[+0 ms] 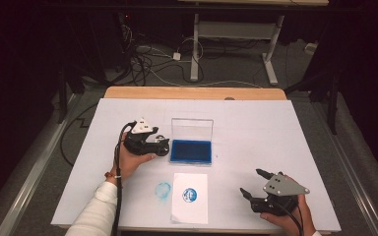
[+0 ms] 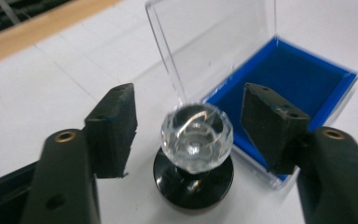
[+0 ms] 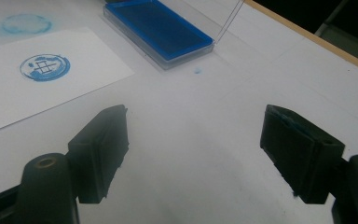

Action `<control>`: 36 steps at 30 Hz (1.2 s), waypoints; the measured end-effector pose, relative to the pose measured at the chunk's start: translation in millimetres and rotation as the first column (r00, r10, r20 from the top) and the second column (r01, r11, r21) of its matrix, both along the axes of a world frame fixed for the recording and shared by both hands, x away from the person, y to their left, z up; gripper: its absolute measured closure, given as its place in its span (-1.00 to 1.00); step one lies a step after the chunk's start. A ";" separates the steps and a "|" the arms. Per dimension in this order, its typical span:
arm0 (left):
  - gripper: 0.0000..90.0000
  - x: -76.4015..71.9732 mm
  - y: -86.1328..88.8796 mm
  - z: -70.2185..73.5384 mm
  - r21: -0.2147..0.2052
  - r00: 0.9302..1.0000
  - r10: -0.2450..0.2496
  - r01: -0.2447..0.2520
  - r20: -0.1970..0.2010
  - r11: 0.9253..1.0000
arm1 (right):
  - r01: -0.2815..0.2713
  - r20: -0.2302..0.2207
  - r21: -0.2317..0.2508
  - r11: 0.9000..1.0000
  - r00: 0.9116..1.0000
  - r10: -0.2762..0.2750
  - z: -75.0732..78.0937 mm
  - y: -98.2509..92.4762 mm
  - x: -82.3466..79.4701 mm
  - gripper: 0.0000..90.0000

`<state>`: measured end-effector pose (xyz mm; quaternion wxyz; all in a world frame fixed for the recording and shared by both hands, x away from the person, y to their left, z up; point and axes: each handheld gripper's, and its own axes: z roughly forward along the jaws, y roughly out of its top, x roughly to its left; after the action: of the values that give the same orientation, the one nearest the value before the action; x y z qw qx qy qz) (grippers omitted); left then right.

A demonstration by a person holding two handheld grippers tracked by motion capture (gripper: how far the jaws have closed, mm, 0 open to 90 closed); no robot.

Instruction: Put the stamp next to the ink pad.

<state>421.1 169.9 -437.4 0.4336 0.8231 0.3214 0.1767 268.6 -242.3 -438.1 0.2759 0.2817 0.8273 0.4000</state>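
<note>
jaws of left gripper (image 2: 189, 140) apart, flanking stamp (image 2: 196, 140).

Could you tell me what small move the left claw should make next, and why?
Probably draw the left claw straight back. Its jaws stand apart from the stamp, which rests upright beside the ink pad, and the paper already bears a print.

Dim room, perhaps grey carpet (image 1: 44, 162)
</note>
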 end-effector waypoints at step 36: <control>-0.66 -31.6 -10.5 25.2 0.041 0.992 -0.035 0.031 0.118 0.999 | 0.002 0.030 0.016 1.000 1.000 -0.002 3.5 -1.3 -2.8 -0.48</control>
<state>389.5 159.4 -412.3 0.4387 0.8246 0.2780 0.2244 265.8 -243.5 -434.6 0.2862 0.2787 0.8196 0.4106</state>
